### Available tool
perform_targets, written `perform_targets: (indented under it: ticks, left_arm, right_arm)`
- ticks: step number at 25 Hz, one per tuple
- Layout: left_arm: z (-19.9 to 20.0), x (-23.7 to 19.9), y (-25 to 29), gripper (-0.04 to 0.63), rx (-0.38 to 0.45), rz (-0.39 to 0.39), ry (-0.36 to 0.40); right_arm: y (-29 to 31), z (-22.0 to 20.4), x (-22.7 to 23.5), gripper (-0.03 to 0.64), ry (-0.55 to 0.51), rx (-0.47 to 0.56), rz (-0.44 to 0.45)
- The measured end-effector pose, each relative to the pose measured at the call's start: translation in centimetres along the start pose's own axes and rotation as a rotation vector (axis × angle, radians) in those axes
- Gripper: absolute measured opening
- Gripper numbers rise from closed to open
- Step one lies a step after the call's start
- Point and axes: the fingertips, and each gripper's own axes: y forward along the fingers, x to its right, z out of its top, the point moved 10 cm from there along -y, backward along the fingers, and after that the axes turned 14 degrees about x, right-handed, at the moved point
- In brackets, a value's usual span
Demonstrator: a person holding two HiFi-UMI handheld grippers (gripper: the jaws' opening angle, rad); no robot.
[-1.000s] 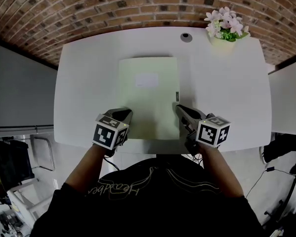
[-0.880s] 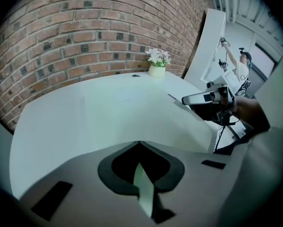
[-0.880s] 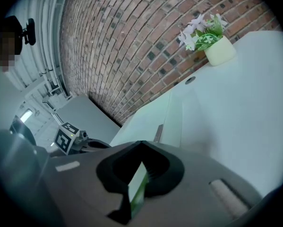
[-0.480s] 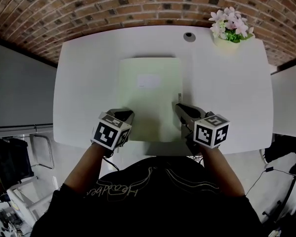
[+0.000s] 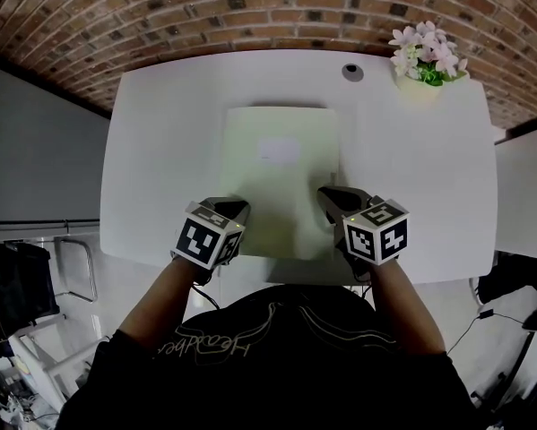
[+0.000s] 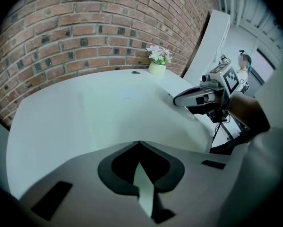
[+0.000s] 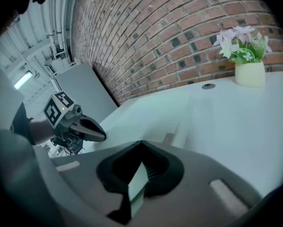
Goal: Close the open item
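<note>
A pale green folder (image 5: pixel 281 173) lies flat on the white table (image 5: pixel 411 150), its cover down, with a white label (image 5: pixel 279 150) on top. My left gripper (image 5: pixel 237 208) rests shut at the folder's near left corner. Over the near right corner sits my right gripper (image 5: pixel 325 193), also shut. Neither holds anything. In the left gripper view the folder (image 6: pixel 127 103) stretches ahead and the right gripper (image 6: pixel 178 100) shows at the right. In the right gripper view the folder (image 7: pixel 155 115) has a small tab (image 7: pixel 168 137) at its near edge, and the left gripper (image 7: pixel 102 135) is at the left.
A small pot of pink and white flowers (image 5: pixel 427 54) stands at the table's far right corner, beside a round cable hole (image 5: pixel 352 72). A brick wall (image 5: pixel 250 7) runs behind the table. The person's body is close to the near edge.
The right gripper has shifted slightly inward over the folder's near right corner. The left gripper has barely moved. The folder stays flat.
</note>
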Motion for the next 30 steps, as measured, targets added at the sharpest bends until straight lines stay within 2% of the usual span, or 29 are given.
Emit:
perform_targets:
  ticks: [4,8,11,16,24,30]
  left_arm:
    - [0.4,-0.2,0.0,0.002,-0.007,-0.016,-0.023]
    - [1.1,-0.1,-0.1,0.003,0.002,-0.029,0.010]
    - [1.3,0.0,-0.3,0.002,0.008,-0.010,0.017]
    - [1.0,0.7,-1.3,0.003,0.047,0.029,0.026]
    - [0.2,4.2,-6.2,0.003,0.188,0.031,0.051]
    - [-1.5,7.0,-12.0,0.003,0.323,0.016,0.051]
  right_arm:
    - [0.3,0.1,0.1,0.003,-0.019,-0.026,0.002]
    - [0.0,0.2,0.1,0.003,0.022,-0.030,0.019]
    - [-1.1,1.0,-0.3,0.004,0.023,0.015,0.044]
    - [-4.5,2.2,-1.8,0.003,-0.053,0.088,0.062]
    - [-10.6,3.0,-7.3,0.004,-0.192,0.175,0.062]
    - [-14.1,2.8,-13.9,0.003,-0.249,0.277,0.130]
